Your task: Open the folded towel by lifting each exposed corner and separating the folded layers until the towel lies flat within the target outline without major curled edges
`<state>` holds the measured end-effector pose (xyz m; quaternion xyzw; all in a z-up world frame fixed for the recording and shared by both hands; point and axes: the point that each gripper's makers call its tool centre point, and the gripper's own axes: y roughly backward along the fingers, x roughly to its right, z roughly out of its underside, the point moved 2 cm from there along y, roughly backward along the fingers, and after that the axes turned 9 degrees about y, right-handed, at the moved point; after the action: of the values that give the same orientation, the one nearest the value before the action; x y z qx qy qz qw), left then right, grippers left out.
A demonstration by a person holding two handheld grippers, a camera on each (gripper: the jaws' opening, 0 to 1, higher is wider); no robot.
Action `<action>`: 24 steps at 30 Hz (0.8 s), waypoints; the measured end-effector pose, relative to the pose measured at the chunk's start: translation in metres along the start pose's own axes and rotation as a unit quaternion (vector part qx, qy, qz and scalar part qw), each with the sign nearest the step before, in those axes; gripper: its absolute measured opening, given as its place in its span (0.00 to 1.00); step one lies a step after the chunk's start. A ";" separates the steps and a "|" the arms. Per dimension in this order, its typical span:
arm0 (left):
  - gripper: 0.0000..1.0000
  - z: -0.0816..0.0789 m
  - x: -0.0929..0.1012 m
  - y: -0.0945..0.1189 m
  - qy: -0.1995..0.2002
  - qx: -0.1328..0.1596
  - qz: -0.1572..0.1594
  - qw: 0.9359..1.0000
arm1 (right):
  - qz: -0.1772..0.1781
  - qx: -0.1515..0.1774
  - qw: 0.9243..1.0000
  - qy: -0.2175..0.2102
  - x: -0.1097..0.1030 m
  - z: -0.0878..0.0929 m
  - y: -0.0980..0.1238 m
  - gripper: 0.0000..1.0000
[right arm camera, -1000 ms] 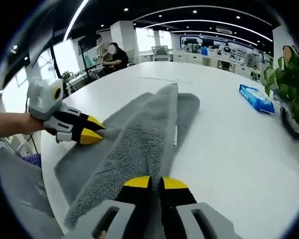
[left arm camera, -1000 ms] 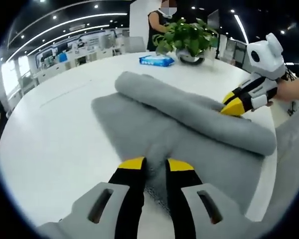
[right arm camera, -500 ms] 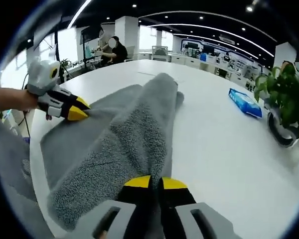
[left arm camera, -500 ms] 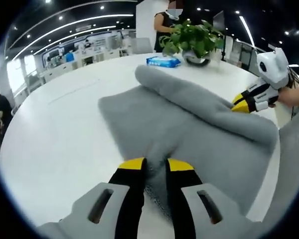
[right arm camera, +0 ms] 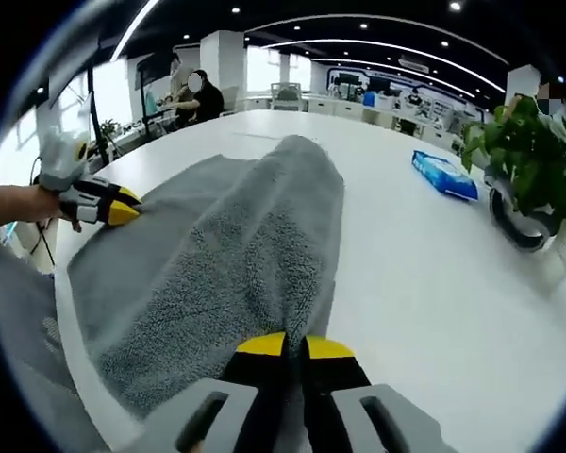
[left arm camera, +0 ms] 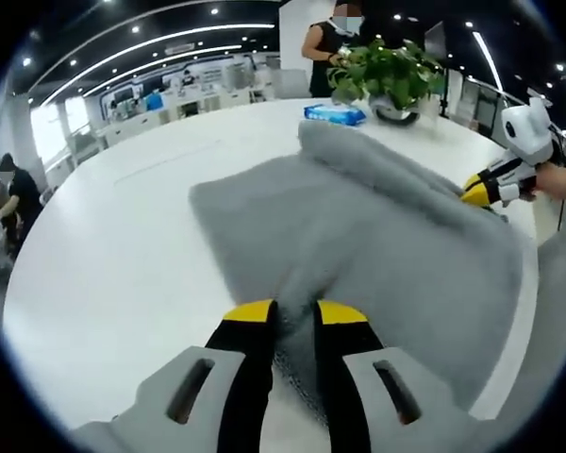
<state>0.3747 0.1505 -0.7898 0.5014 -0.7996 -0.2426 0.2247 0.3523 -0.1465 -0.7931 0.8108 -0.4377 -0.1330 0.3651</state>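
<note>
Mostly grey towel [left arm camera: 358,236] — raised ridge, both claws clamp edges.

A broad white desk [left arm camera: 104,255] spreads across both views. At its far side stands a potted plant [left arm camera: 389,71] with green leaves, its pot [right arm camera: 514,222] pale and rounded. Just beside the plant lies a flat blue packet [right arm camera: 438,175] with light printing, resting on the desktop. Beyond the desk, people [left arm camera: 332,42] stand or sit in an open office lit by long ceiling light strips [right arm camera: 387,42].
</note>
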 end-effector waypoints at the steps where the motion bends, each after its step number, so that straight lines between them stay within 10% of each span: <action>1: 0.15 0.000 -0.002 0.001 0.003 -0.002 -0.003 1.000 | 0.000 0.000 1.000 -0.002 0.001 0.001 0.000 0.02; 10: 0.16 -0.002 -0.012 0.002 -0.012 -0.029 0.011 0.999 | 0.003 -0.015 1.000 -0.008 -0.002 0.007 0.006 0.02; 20: 0.13 -0.009 -0.002 0.003 -0.038 -0.093 -0.009 0.995 | -0.034 0.041 0.981 -0.184 0.014 -0.006 0.017 0.08; 24: 0.11 -0.012 0.001 0.005 -0.001 -0.090 -0.022 0.996 | -0.022 0.036 0.983 -0.177 0.026 0.004 0.019 0.06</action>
<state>0.3777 0.1500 -0.7774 0.4961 -0.7634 -0.3190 0.2632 0.3542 -0.1762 -0.7800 0.7965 -0.4821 -0.2669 0.2489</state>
